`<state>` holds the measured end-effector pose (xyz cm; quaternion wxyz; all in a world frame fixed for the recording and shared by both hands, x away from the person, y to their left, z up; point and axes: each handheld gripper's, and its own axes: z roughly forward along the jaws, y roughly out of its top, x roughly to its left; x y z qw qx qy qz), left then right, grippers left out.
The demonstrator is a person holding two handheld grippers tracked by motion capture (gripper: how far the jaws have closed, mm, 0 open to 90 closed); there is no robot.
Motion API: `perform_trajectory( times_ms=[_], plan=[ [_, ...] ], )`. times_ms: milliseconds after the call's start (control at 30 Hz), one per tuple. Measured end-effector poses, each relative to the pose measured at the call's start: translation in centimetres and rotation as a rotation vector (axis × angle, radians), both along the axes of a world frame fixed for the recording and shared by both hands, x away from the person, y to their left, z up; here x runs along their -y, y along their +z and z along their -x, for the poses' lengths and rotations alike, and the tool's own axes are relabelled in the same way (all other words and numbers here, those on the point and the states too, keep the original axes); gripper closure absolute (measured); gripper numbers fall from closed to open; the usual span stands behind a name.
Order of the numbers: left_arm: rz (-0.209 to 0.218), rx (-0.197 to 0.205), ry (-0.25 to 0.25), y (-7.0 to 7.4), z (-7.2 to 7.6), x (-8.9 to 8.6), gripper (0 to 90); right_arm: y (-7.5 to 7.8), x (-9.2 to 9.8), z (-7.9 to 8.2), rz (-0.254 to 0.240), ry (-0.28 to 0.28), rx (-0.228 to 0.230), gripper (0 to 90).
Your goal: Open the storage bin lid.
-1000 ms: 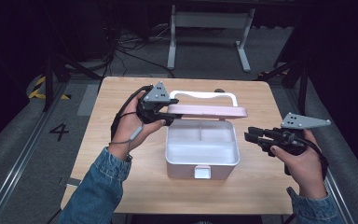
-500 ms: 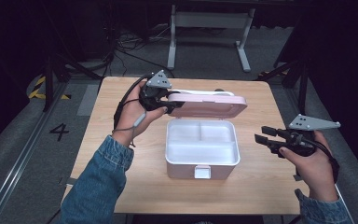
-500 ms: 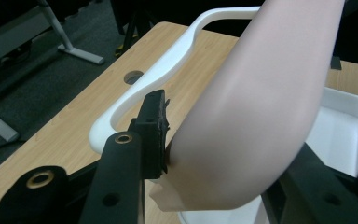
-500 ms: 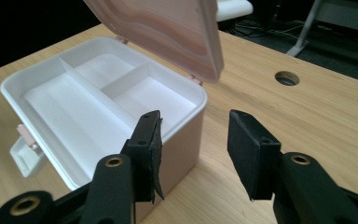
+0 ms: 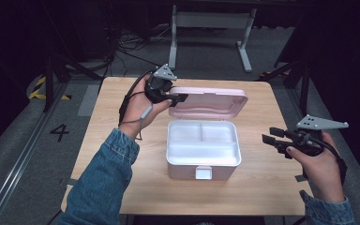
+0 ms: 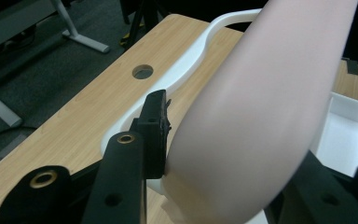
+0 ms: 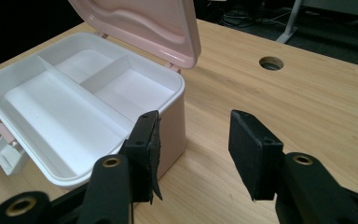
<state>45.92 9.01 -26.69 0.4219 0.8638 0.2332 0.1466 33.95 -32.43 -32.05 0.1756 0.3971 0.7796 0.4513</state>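
Box (image 5: 204,159): it is placed near the middle of the counter (image 5: 108,140), a little toward the near edge; the white inside is divided into compartments, and a small white latch is seen on the front wall.
Lid (image 5: 211,101): pink, raised open on the far side of the box and standing tilted over its back edge.
Left gripper (image 5: 176,97): it is held at the left end of the lid, toward the far left corner of the counter; the jaws have just been closing and are now pressed on the edge of the lid.
Handle (image 6: 186,70): white, seen behind the lid in the left gripper view.
Right gripper (image 5: 274,138): it is kept near the right edge of the counter, well apart from the box; the jaws have just been opening, stand wide, and nothing is between them.
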Motion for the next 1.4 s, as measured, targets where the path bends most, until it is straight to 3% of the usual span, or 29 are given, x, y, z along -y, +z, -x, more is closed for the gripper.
perform_trajectory(
  times_ms=[333, 567, 733, 1133, 1400],
  plan=[
    [0.061, -0.021, 0.066, -0.6, -1.6, 0.1, 60.5, -0.4, 0.1, -0.5, -0.015, -0.015, -0.004, 55.4],
    [0.059, -0.05, 0.082, -0.7, -2.8, 0.2, 59.5, -0.4, 0.3, -0.6, -0.02, -0.02, -0.007, 55.3],
    [0.095, -0.078, 0.109, -1.2, -3.7, 0.2, 58.2, -0.5, 0.4, -0.6, -0.032, -0.011, -0.01, 55.2],
    [0.075, -0.118, 0.154, -2.2, -6.1, 0.6, 53.2, -0.9, 0.4, -1.2, -0.029, -0.012, -0.026, 54.6],
    [0.08, -0.186, 0.165, -3.2, -7.9, 0.5, 51.3, -1.4, 0.8, -2.0, -0.032, -0.014, -0.041, 53.8]
  ],
)
